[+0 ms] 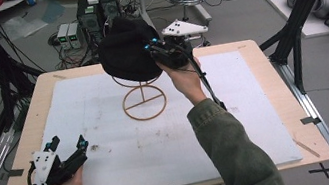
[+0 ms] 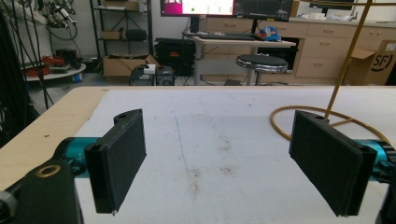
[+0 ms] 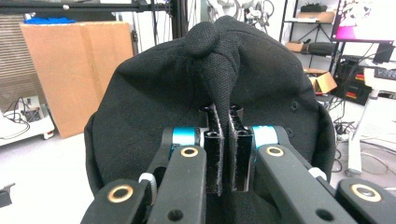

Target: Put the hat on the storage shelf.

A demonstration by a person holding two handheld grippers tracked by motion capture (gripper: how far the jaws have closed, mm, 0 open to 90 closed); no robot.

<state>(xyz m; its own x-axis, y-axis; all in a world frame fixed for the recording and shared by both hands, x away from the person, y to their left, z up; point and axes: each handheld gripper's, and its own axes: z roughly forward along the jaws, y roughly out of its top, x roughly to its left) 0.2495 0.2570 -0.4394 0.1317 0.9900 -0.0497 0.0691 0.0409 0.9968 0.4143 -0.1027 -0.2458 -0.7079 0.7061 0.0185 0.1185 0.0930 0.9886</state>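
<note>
The right gripper (image 3: 223, 140) is pinching a fold of the black cap (image 1: 125, 51) at upper centre over the wire stand (image 1: 144, 102), seemingly for hanging, while the left gripper (image 2: 224, 161) is idling, released, at lower left.

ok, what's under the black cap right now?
Under the black cap stands the gold wire stand: its upper ring, stem and round base show. The stand's top is covered by the cap. The right gripper pinches a fold of the cap.

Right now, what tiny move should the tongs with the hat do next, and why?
Probably lower it a little. The right tongs pinch a fold of the black cloth hat over the gold wire stand; whether it sits fully there is unclear. The left tongs are open.
</note>
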